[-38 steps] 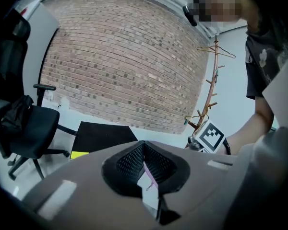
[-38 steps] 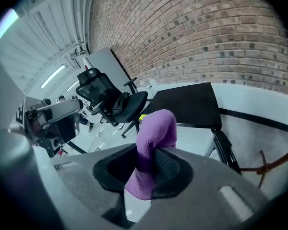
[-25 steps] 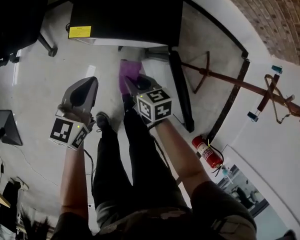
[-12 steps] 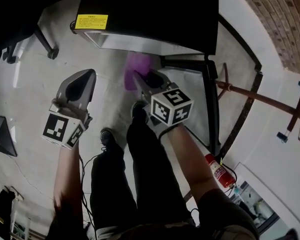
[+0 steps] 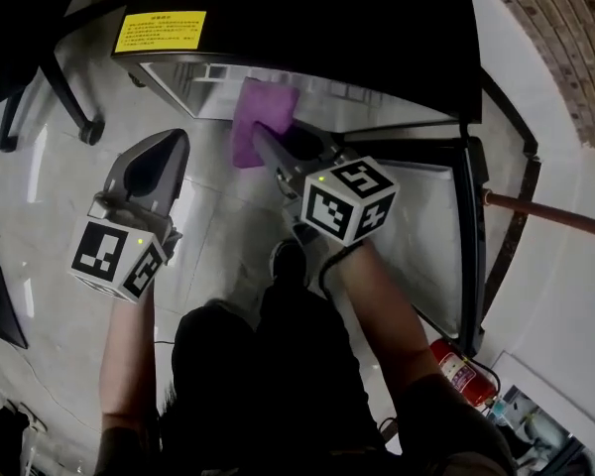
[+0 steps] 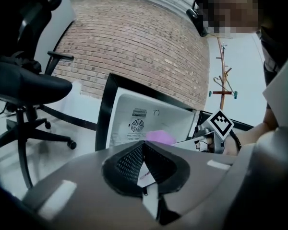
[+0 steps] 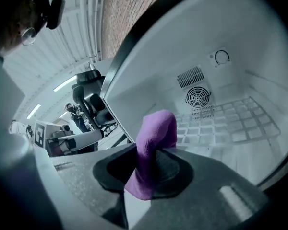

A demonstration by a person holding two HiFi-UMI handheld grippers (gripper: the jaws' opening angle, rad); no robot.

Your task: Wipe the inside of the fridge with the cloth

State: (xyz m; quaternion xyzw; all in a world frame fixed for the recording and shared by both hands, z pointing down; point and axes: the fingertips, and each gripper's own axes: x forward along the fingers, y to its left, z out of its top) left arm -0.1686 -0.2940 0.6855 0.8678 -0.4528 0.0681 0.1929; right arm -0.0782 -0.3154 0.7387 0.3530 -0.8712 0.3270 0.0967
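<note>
Your right hand-held gripper [image 5: 266, 147] pinches the soft purple fleece cloth [image 7: 156, 138] by its lower fold, at the open mouth of the small black fridge with the white inside [image 7: 216, 109]. The cloth looks light and limp and will probably fold, so grip it near the middle. Your left hand-held gripper [image 5: 174, 145], outside the fridge, is pressed together and empty.

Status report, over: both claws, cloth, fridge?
Right claw shut on purple fabric cloth, at mouth of open black fridge. Left claw shut, empty, held back. Nothing in the way.
</note>
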